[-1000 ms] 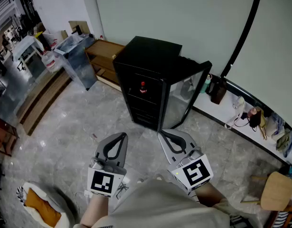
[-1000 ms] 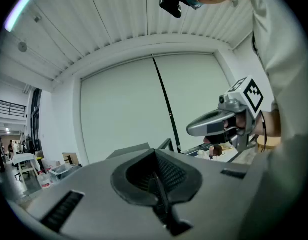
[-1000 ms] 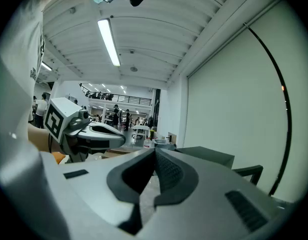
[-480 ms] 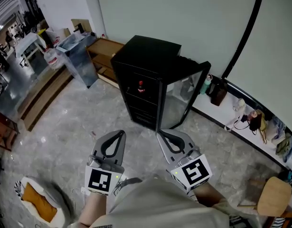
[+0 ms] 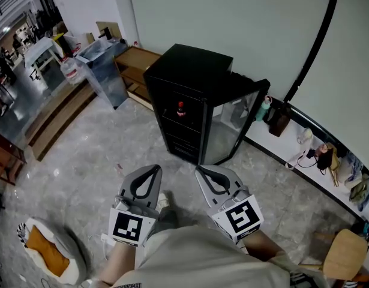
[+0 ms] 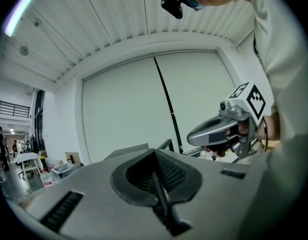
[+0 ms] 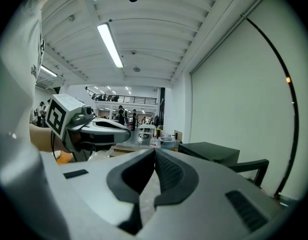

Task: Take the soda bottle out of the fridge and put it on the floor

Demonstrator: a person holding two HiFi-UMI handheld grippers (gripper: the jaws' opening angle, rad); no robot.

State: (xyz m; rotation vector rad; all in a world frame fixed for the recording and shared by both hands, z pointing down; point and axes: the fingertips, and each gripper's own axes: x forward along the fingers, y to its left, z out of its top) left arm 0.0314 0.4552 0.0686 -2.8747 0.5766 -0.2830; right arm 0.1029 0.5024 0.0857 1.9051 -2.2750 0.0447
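Right gripper (image 5: 199, 170) closed; square-marker cube (image 5: 239, 216)

We are in a large open hall, more a lab or test space than a home. The floor (image 5: 82, 161) is polished grey stone. The ceiling (image 7: 143, 24) is white and ribbed, with a long strip light (image 7: 109, 45). A railed balcony (image 7: 124, 100) crosses the far end, where people (image 7: 121, 115) stand near a white table (image 5: 40, 50). Along a plain pale wall (image 5: 232, 17) sit a black fridge (image 5: 190, 83), a low wooden shelf (image 5: 136, 62), a clear plastic bin (image 5: 103, 71) and a cluttered ledge (image 5: 337, 185).
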